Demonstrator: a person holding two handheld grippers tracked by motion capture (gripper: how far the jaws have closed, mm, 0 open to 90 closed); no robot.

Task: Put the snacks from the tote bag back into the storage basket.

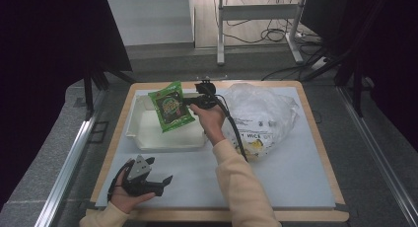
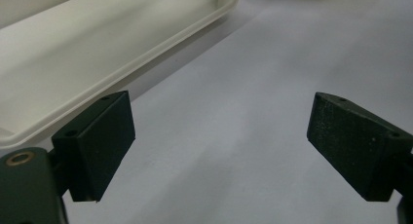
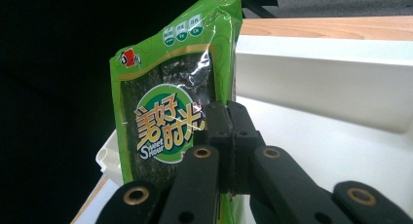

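My right gripper (image 1: 189,104) is shut on a green snack packet (image 1: 170,107) and holds it above the white tray (image 1: 148,138). In the right gripper view the jaws pinch the packet (image 3: 165,102) at its edge (image 3: 229,121), and the packet stands upright with a round label facing the camera. Near the table's front left, my left gripper (image 1: 160,180) rests low over the white mat, held in a hand. Its jaws stand wide apart with nothing between them (image 2: 221,151), and the tray's rim (image 2: 146,63) lies just beyond.
A crumpled clear plastic bag (image 1: 261,118) with items inside lies right of the tray on the mat. The wooden table edge (image 1: 320,148) runs around the white mat. Table legs and cables sit on the floor beyond.
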